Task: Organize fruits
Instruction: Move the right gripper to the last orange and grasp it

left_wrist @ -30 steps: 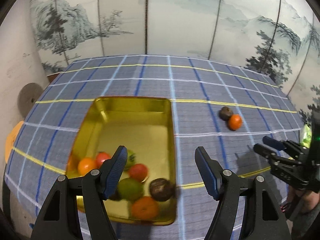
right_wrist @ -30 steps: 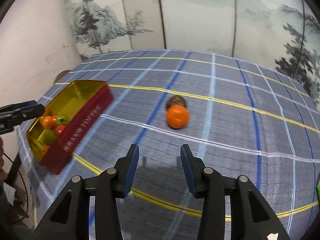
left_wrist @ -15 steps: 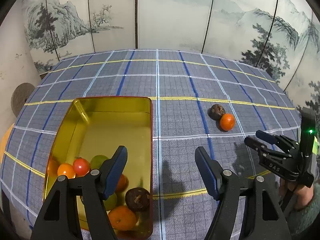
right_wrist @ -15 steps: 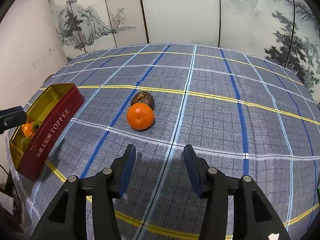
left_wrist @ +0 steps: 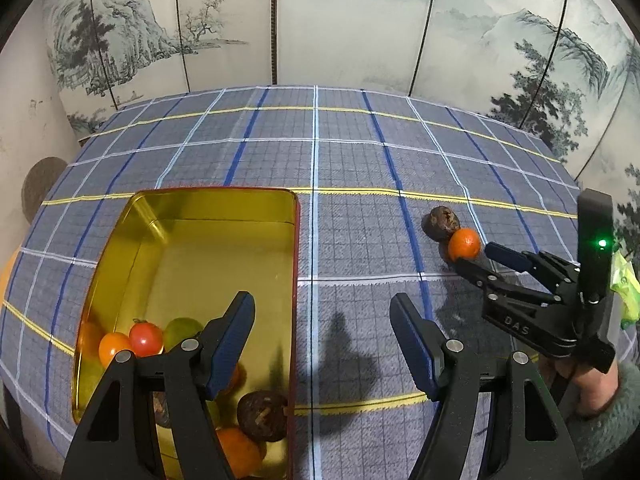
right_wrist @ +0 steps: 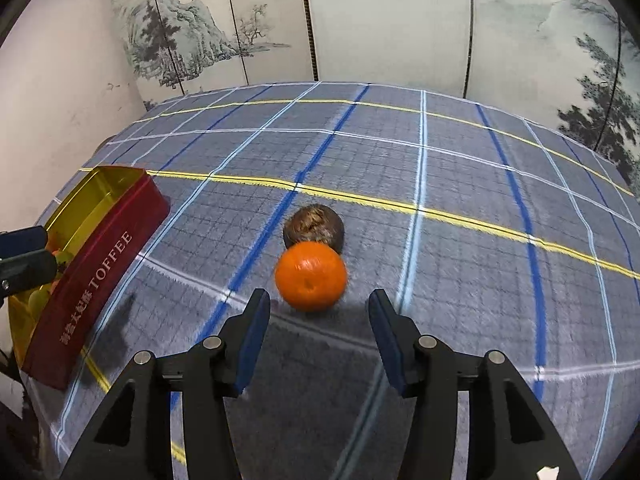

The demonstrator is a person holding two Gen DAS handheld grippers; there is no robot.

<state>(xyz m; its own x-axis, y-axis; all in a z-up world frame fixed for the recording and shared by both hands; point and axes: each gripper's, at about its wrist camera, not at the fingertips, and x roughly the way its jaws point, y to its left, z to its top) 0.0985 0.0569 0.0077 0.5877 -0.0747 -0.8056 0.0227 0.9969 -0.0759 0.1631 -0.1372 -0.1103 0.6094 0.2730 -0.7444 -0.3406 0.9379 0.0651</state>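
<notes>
The right gripper (right_wrist: pixel 318 334) has closed in on the orange (right_wrist: pixel 311 276), which a second ago lay well ahead of it and now sits just beyond the fingertips; its jaws have spread wider, with nothing between them yet — a pickup looks imminent. The left gripper (left_wrist: pixel 322 342) hangs with jaws apart and empty over the tin's (left_wrist: pixel 208 196) near right edge, shifted from over the fruit pile. The checked cloth (right_wrist: pixel 460 184) is soft, woven, slightly fuzzy. The tin is rectangular, shiny gold inside, red outside. The orange is round and dimpled — behind it, touching, sits a dull, wrinkled brown fruit (right_wrist: pixel 314 224).
</notes>
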